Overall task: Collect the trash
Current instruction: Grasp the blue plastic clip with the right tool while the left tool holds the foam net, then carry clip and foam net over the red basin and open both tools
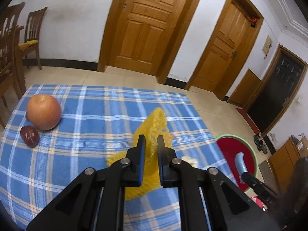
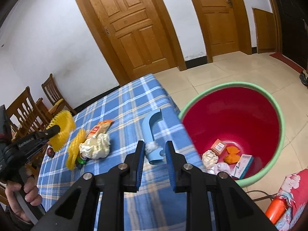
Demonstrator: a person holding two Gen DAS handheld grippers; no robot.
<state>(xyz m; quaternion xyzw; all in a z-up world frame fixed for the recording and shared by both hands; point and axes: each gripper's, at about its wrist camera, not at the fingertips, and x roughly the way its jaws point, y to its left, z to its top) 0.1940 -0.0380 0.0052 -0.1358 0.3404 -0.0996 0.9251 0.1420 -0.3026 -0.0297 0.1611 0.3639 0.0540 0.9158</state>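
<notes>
My left gripper (image 1: 151,139) is shut on a yellow foam fruit net (image 1: 154,127) and holds it above the blue plaid tablecloth (image 1: 96,111); it also shows in the right wrist view (image 2: 61,130). My right gripper (image 2: 154,146) holds a light blue curved plastic piece (image 2: 151,132) with a bit of white fluff between its fingers, over the table's right edge. A red bin with a green rim (image 2: 231,119) stands on the floor to the right, with several pieces of trash inside. More trash lies on the table: another yellow net (image 2: 75,150), crumpled tissue (image 2: 96,146), a snack wrapper (image 2: 100,127).
An apple (image 1: 43,112) and a red date (image 1: 28,135) sit at the table's left. Wooden chairs (image 1: 32,32) stand at the far left. Wooden doors (image 1: 142,25) are behind. An orange object (image 2: 275,207) lies near red patterned fabric at the lower right.
</notes>
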